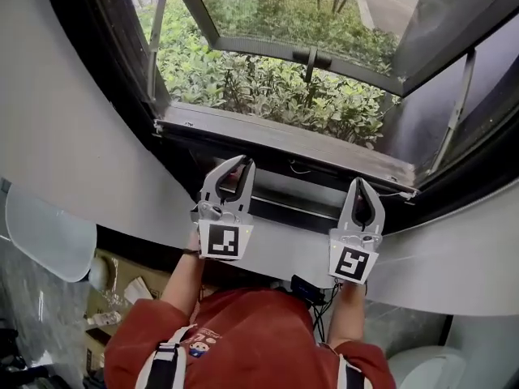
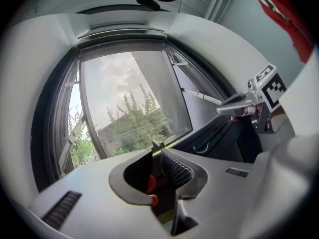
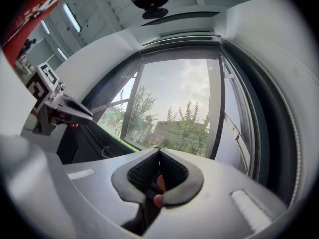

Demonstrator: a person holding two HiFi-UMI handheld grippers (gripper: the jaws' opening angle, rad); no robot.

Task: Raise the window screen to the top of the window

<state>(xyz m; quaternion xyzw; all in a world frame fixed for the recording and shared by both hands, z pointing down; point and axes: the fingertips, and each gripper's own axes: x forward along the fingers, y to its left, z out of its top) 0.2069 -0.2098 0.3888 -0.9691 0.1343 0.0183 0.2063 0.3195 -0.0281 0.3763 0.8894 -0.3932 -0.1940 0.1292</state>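
Where ribbed jaws meet, right gripper (image 3: 158, 151) tapers.

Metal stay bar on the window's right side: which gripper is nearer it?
Right. The right gripper is below-left of the stay bar; the left gripper is farther left, beyond it.

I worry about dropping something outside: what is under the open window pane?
Dense green shrubs lie under the pane. The ground beneath them is covered by leaves and cannot be seen.
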